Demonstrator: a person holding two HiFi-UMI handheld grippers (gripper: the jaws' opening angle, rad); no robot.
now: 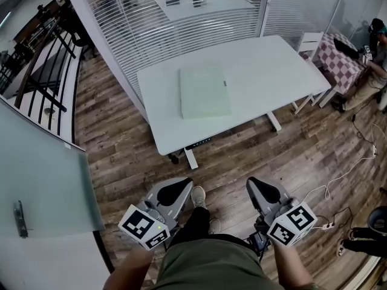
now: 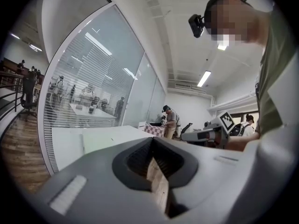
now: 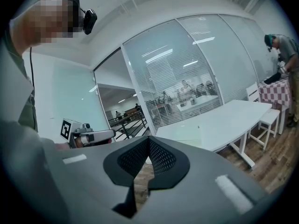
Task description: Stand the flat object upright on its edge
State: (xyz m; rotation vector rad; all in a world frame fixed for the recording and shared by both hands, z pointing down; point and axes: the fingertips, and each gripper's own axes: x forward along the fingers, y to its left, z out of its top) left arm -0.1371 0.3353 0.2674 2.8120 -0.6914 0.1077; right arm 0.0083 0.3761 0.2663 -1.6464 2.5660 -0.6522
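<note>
- We find the left gripper (image 1: pixel 180 189) with its jaws closed together. Its own view shows the ribbed pads meeting at the tip with nothing clamped between them.
- The right gripper (image 1: pixel 257 187) is in the same condition: jaws together, holding nothing.
- Both grippers are held low in front of the person, side by side and apart from each other, over the wooden floor (image 1: pixel 284 156). Both point toward the table.
- A shoe (image 1: pixel 198 195) of the person shows on the floor between the two grippers.
- The flat object (image 1: pixel 204 92), a thin pale green rectangle, lies flat on its broad face on the white table (image 1: pixel 272 65). It sits left of the table's middle and is well apart from both grippers.
- We cannot tell from these views what the object is made of.
- A glass partition with blinds (image 1: pixel 181 23) runs behind and beside the table's far edge.
- To the table's right stand a white chair (image 1: pixel 309 41) and a surface with a checkered cloth (image 1: pixel 338 53), with another person at the frame edge beside it.
- A white cable (image 1: pixel 344 174) trails across the floor to the right.
</note>
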